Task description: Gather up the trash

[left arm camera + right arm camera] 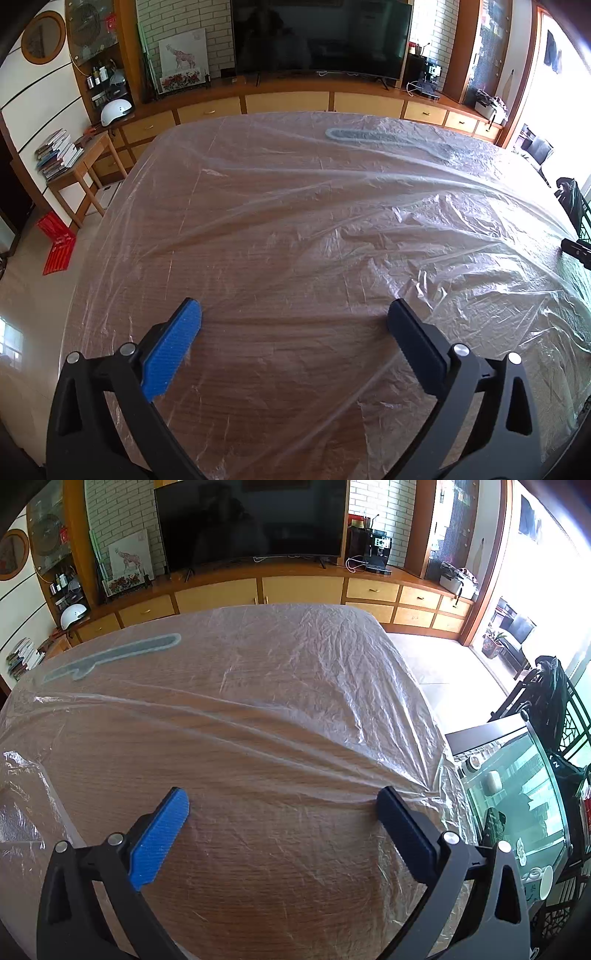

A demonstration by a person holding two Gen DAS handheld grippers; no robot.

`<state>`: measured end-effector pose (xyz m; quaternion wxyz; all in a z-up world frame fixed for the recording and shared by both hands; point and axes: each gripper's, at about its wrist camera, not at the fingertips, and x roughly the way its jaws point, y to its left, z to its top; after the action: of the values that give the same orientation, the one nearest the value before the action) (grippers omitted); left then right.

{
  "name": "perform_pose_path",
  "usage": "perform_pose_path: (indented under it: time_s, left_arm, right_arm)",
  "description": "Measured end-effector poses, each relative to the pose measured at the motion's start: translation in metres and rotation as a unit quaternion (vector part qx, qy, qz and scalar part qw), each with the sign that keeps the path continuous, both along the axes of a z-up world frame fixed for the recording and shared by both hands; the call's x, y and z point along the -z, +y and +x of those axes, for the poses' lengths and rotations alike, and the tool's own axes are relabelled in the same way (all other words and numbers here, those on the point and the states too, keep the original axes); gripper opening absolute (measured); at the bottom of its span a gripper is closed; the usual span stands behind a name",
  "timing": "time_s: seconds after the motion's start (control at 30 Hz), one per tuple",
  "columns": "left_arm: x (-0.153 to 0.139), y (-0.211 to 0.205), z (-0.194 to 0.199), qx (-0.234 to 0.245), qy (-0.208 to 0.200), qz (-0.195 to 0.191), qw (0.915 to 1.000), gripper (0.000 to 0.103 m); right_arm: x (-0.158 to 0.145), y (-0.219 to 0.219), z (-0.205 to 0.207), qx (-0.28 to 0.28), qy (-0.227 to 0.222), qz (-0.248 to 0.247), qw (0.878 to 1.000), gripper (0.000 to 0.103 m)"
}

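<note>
A clear crinkled plastic sheet (332,206) covers the wooden table; it also shows in the right wrist view (280,686). A long grey flat shape (384,142) lies under the sheet at the far side, and it also shows in the right wrist view (110,657). My left gripper (293,314) is open and empty, low over the sheet near the table's front. My right gripper (282,801) is open and empty over the sheet; its right finger (402,827) sits beside a ridge of bunched plastic. No loose trash shows on the table.
A TV (321,37) stands on a wooden cabinet (288,103) behind the table. A small side table with books (70,158) and a red box (55,243) are on the left. A glass-topped table (517,786) with cups stands close on the right.
</note>
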<state>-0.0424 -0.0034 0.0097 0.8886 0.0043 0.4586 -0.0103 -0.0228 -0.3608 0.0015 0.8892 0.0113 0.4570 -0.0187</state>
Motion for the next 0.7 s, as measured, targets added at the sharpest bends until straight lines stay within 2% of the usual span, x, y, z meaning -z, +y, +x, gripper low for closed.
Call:
perform_pose_path:
  time_s: [0.7]
  left_arm:
    - [0.0000,0.0002,0.0002,0.000,0.000,0.000,1.0000,0.102]
  right_arm:
    - [-0.0001,0.0007,-0.0002,0.000,0.000,0.000,1.000,0.099]
